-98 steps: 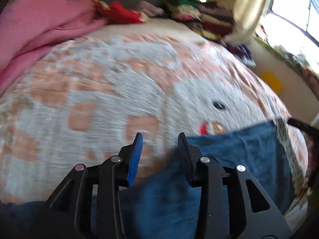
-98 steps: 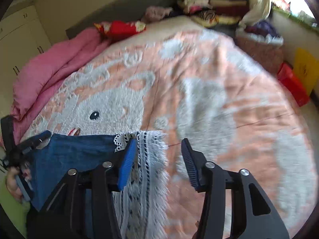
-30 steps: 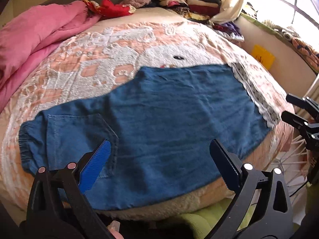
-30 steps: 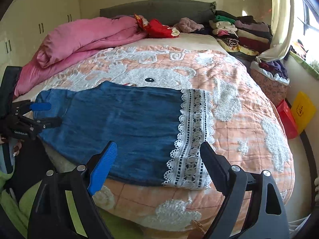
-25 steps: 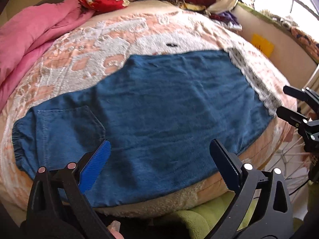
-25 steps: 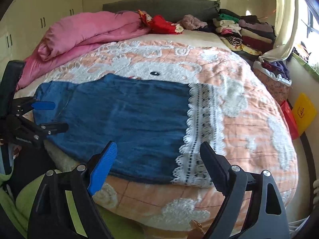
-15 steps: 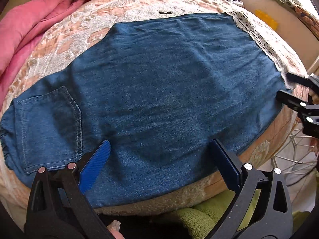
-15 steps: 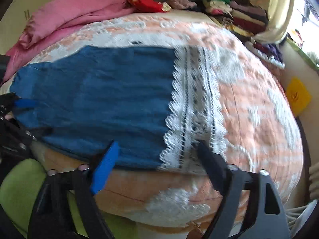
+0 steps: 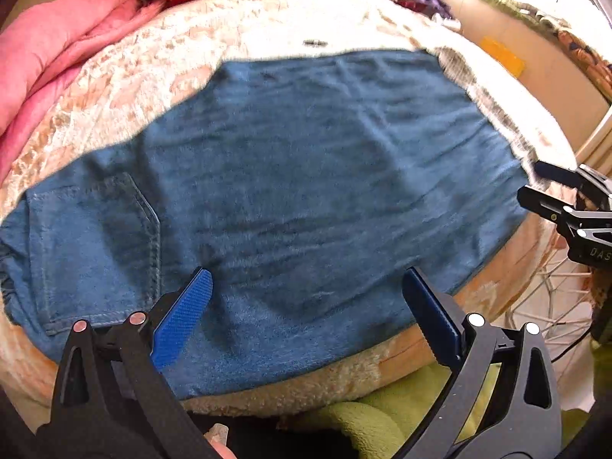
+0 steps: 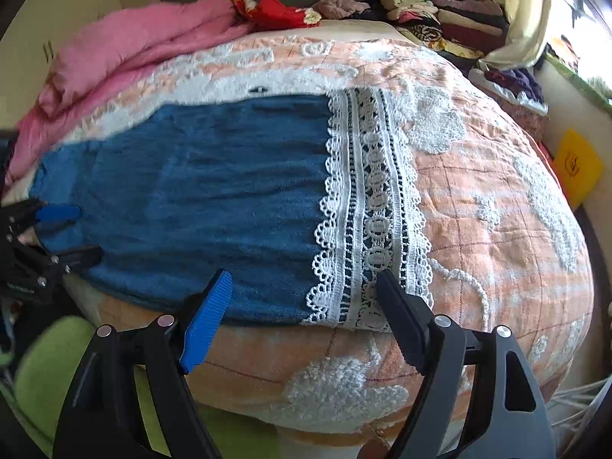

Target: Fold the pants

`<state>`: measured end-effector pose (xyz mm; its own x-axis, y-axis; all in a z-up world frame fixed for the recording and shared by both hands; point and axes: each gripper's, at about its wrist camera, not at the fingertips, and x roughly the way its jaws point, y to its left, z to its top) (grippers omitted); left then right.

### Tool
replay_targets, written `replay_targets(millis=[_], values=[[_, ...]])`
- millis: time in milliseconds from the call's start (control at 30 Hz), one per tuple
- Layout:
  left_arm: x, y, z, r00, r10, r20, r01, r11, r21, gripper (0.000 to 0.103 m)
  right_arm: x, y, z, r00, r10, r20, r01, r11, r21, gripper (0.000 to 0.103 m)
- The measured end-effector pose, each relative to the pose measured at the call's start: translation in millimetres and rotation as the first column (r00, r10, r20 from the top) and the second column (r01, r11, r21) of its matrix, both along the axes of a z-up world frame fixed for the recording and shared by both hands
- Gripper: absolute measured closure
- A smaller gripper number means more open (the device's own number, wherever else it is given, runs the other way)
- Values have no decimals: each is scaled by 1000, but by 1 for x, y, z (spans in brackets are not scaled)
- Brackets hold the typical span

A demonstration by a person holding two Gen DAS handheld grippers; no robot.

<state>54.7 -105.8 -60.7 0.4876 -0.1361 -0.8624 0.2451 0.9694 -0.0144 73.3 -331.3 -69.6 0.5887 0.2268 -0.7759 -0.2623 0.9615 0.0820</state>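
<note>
Blue denim pants (image 9: 306, 176) lie flat across the bed near its front edge. Their back pocket (image 9: 95, 244) is at the left and their white lace hem (image 10: 367, 199) at the right. My left gripper (image 9: 306, 273) hovers open over the near edge beside the pocket, with nothing between its fingers. My right gripper (image 10: 304, 273) stands open above the near edge where denim meets lace, holding nothing. Each gripper shows in the other's view: the left gripper (image 10: 86, 233) at the waist end, the right gripper (image 9: 529, 179) at the hem end.
A peach blanket (image 10: 497, 210) with white fluffy patterns covers the bed. A pink quilt (image 10: 126, 65) lies at the back left and stacked folded clothes (image 10: 451, 11) at the back right. Green cloth (image 10: 57, 363) hangs below the front edge. A yellow object (image 10: 577, 164) stands right of the bed.
Both grippers have sunk closer to the bed's front edge, so the pants fill more of each view. The pants have lain still over the last second. Both jaws stand wider than three seconds ago.
</note>
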Motion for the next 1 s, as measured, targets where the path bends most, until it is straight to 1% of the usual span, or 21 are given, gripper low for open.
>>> replay_targets(millis=[67, 167, 333, 500, 733, 1000], values=[[-2, 0, 6, 1000, 1, 16, -1, 1000, -15, 10, 0, -4, 7, 1000, -9, 0, 9, 999, 38, 25], [-5, -2, 14, 1000, 1, 30, 0, 999, -33, 10, -3, -6, 17, 1000, -13, 17, 13, 999, 38, 20], [-8, -6, 25, 998, -4, 56, 6, 999, -35, 10, -10, -9, 29, 999, -26, 44, 24, 999, 40, 13], [-10, -7, 35, 997, 1, 80, 2, 999, -39, 10, -16, -17, 41, 996, -43, 73, 39, 998, 57, 10], [-10, -11, 51, 993, -6, 116, 10, 999, -33, 10, -23, -31, 59, 990, -70, 121, 61, 995, 82, 10], [-6, -18, 68, 989, -17, 149, 22, 999, -35, 10, -29, -41, 73, 983, -89, 159, 75, 993, 96, 10]])
